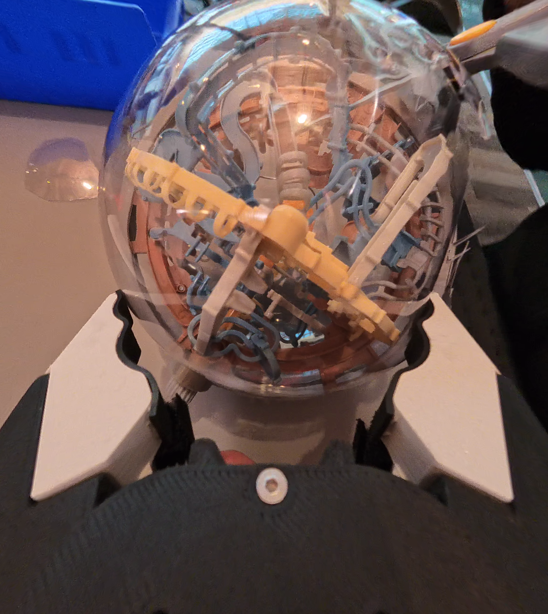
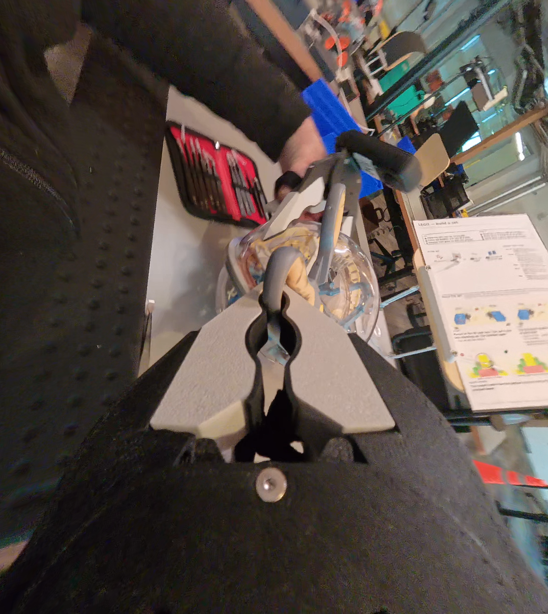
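Observation:
A clear plastic ball (image 1: pixel 279 206) with a yellow, grey, blue and copper maze inside sits between the two white fingers of my left gripper (image 1: pixel 272 309), which is shut on its lower sides. A grey tool with orange insets (image 1: pixel 528 50) touches the ball's upper right. In the right wrist view my right gripper (image 2: pixel 274 305) is shut on one curved grey handle of that tool (image 2: pixel 276 275). The tool's other handle (image 2: pixel 327 232) lies across the ball (image 2: pixel 349 285). The left gripper (image 2: pixel 286 216) grips the ball from the far side, held by a hand (image 2: pixel 299 153).
A blue bin (image 1: pixel 50 50) stands at the back of the grey table (image 1: pixel 17 265). A clear plastic dome (image 1: pixel 60 169) lies on the table to the left. An open red and black tool case (image 2: pixel 219 179) lies beyond the ball. A printed sheet on a board (image 2: pixel 498 315) stands right.

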`<action>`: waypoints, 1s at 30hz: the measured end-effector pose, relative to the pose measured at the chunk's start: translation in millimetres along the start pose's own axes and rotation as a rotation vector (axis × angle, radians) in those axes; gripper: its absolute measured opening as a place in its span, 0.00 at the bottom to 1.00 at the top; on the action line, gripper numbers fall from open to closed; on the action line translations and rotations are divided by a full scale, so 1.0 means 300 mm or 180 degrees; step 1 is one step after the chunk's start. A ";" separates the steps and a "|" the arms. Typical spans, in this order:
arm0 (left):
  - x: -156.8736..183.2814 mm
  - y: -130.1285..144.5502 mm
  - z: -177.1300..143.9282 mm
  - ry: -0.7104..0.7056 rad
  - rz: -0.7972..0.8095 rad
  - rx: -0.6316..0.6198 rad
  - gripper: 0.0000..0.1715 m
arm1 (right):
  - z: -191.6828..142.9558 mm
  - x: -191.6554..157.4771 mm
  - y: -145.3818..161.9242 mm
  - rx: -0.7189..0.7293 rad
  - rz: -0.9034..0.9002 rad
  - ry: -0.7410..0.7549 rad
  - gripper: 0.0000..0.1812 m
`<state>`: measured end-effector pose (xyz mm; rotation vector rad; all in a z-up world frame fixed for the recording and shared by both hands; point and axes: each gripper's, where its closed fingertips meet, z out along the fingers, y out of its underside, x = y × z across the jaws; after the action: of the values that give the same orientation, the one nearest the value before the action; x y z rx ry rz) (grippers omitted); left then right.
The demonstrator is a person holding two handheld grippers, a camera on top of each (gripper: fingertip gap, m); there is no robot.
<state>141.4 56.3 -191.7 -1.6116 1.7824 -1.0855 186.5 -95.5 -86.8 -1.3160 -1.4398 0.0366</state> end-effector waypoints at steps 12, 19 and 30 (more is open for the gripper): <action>0.029 -0.025 0.005 -0.0485 -0.0187 0.0590 0.89 | -0.031 -0.013 0.044 0.0202 0.0409 0.0180 0.00; 0.094 -0.159 -0.185 -0.1252 0.0560 0.0618 0.79 | 0.010 -0.063 0.030 -0.0002 0.0116 -0.0035 0.00; 0.239 -0.337 -0.071 -0.1738 0.2660 -0.0130 0.21 | 0.028 -0.119 0.009 -0.0113 -0.0088 -0.0244 0.00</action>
<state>170.1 -6.8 -86.8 -0.8717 1.7935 -0.1952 173.5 -114.4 -115.3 -1.3358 -1.5296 0.0437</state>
